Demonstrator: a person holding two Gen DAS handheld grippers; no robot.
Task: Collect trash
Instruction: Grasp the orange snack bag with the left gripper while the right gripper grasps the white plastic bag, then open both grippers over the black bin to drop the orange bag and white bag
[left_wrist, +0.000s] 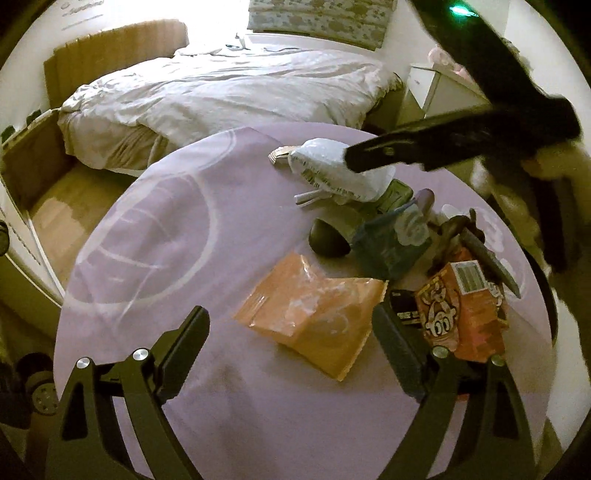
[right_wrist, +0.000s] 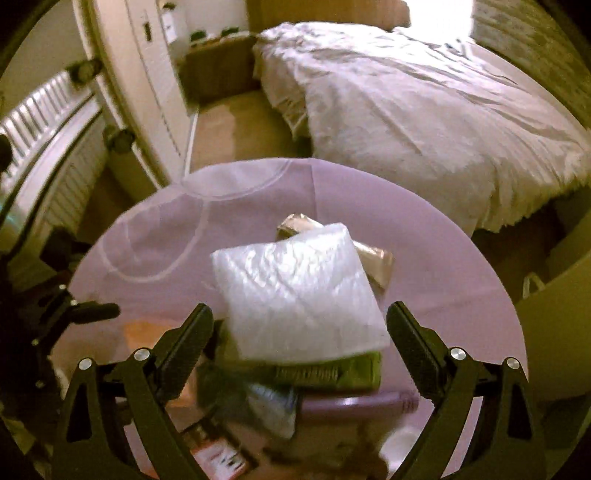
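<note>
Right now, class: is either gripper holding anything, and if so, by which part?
Nothing is held. The left gripper is open over the orange bag; the right gripper is open around the white padded mailer, not clamping it.

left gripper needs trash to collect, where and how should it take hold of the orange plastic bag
Grip the orange plastic bag at its near right corner, which looks slightly lifted off the purple tablecloth. It is thin and lies nearly flat, so pinching the middle would likely slip. Bring the left gripper, jaws open, in low from the near side, clear of the orange box.
</note>
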